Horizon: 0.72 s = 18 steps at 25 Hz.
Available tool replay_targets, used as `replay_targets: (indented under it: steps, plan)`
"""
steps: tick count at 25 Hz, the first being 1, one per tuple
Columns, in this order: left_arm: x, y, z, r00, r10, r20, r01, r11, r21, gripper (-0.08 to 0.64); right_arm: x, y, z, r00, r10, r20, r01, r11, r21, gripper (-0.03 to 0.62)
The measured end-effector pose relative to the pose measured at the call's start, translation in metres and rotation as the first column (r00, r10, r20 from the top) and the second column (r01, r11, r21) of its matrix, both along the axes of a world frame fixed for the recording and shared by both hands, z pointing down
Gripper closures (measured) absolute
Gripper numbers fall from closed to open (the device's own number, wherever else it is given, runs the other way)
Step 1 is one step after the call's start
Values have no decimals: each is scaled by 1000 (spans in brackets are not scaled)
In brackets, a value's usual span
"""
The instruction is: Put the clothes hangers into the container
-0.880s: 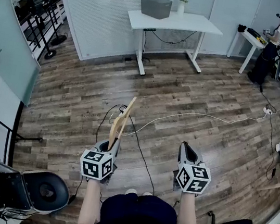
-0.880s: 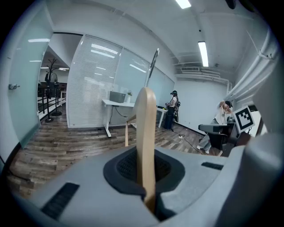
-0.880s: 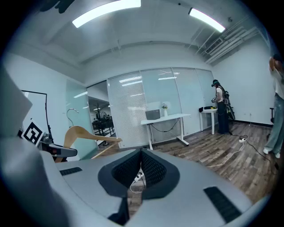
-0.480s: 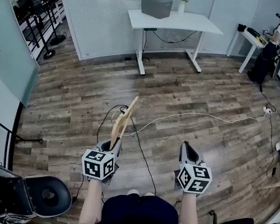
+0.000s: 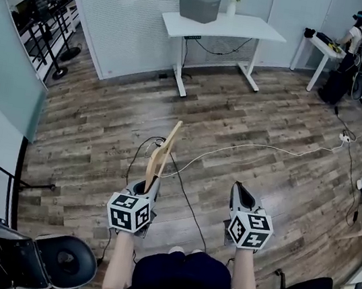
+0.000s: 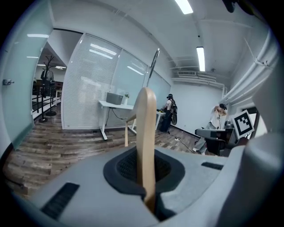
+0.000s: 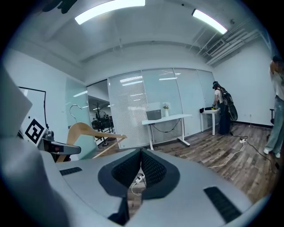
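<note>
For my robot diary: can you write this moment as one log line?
left gripper: shut on wooden hanger | right gripper: shut, empty | grey container: on far white desk | wooden hanger: not yet in container

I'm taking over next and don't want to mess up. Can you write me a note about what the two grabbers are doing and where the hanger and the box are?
Left gripper: shut on a wooden hanger, which sticks up and forward from the jaws.
Right gripper: shut, nothing in it.
Grey container: on the white table at the far side of the room, well ahead of both grippers. Its inside cannot be seen from here.
Done: one hanger is in hand.
Left: carry it to the table and put it in the container.
</note>
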<state>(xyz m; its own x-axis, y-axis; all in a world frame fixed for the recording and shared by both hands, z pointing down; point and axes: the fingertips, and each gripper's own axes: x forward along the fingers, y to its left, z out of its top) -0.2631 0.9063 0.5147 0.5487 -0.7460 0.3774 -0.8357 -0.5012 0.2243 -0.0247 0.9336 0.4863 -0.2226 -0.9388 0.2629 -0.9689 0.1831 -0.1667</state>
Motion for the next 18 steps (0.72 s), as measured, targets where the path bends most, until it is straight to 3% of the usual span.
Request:
replay_targets:
  steps: [10,18]
  plan:
    - [-3,-13,14,1000,9,4,-9,1000,-23,551,-4,-16,16,1000,9,18,-8,999,-34,565]
    - [12,-75,16,1000,-24,-4,24,999,-25,551,7,-80,21,999,-27,17,27,999,-44,565]
